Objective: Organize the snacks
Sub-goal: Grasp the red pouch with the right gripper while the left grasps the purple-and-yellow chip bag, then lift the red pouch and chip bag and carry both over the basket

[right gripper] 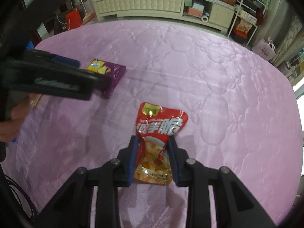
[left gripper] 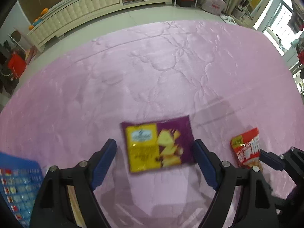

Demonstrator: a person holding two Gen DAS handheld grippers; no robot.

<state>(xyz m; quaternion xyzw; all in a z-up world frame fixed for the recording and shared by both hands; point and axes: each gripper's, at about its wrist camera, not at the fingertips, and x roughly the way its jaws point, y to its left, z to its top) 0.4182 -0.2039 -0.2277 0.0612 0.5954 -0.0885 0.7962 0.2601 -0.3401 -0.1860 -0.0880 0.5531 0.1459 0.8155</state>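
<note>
A purple and yellow snack packet (left gripper: pixel 158 145) lies flat on the pink quilt (left gripper: pixel 152 72). My left gripper (left gripper: pixel 155 148) is open, its blue pads on either side of the packet's near half. A red snack pouch (right gripper: pixel 160 142) lies on the quilt; it also shows in the left wrist view (left gripper: pixel 246 148). My right gripper (right gripper: pixel 153 142) has its blue pads pressed against both sides of the pouch's lower half. The purple packet shows in the right wrist view (right gripper: pixel 112 76), partly hidden by the left gripper.
A blue plastic basket (left gripper: pixel 17 186) holding snacks stands at the near left. A long cream cabinet (right gripper: pixel 152 3) runs along the far wall, with shelves, boxes and bags around it. The quilt's edge drops to the floor at the back.
</note>
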